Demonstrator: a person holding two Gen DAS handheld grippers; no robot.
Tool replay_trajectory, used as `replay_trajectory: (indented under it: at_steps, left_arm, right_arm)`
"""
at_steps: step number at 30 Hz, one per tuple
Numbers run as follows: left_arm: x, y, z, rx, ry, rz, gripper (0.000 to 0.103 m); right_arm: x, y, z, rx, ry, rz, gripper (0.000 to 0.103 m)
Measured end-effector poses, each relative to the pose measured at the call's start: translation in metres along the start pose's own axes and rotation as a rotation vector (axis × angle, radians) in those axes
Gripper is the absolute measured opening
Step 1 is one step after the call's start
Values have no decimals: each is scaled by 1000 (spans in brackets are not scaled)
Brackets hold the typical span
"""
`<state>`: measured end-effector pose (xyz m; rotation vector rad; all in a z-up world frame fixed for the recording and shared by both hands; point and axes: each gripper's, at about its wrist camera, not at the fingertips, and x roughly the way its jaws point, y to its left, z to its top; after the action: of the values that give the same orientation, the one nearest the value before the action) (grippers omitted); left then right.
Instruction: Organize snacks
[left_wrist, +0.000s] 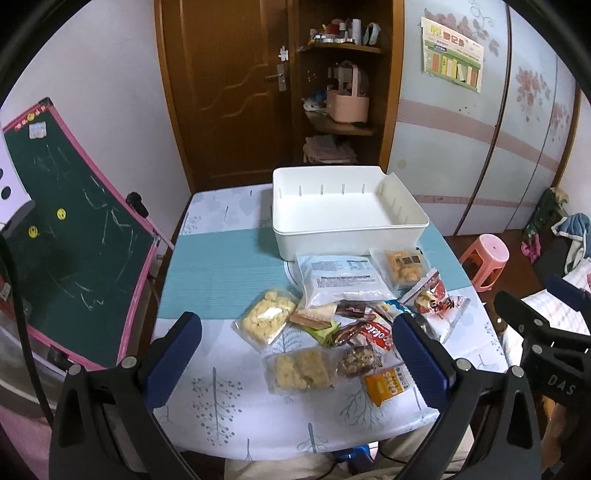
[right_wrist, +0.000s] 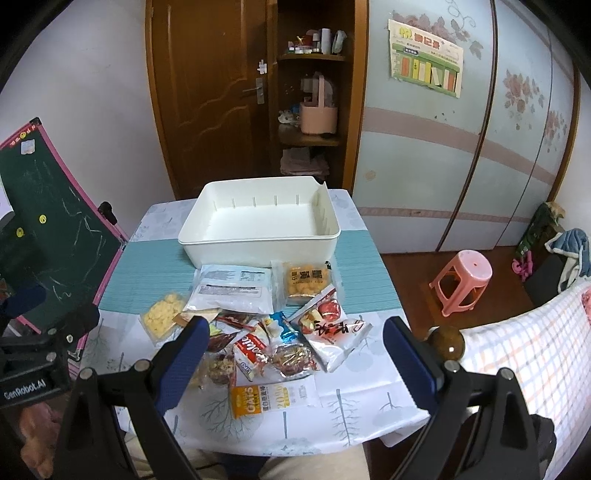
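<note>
Dim, soft indoor light; fisheye-curved, dark-vignetted edges.

Wooden door (left_wrist: 229, 92), chalkboard (left_wrist: 70, 258), pink stool (right_wrist: 461, 280)

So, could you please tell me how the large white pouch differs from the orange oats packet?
The large white pouch lies just in front of the white bin, while the orange oats packet lies nearest the table's front edge. The pouch is bigger and pale with small print; the oats packet is part orange. Both lie flat, outside the bin.
</note>
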<state>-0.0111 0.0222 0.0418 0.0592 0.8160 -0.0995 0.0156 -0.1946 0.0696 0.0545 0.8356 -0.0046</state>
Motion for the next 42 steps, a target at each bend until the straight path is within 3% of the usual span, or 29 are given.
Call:
replay_trajectory:
  at_steps: [11,22,33,42]
  left_arm:
    - [-21,0,19,58,-111,43,103]
    - [-2,0,9,86,-70,-21,103]
    - [60,16,-22,140,68,-34,103]
    - [127,24,-69,284,207,-94,103]
  right_arm:
    - [-9,9,11,-50,-52,3,96]
    - [11,13,2,-52,11,84,96]
    - [59,11,-28,-79,115,91,95]
    - [128,17,-86,-106,346,210,93]
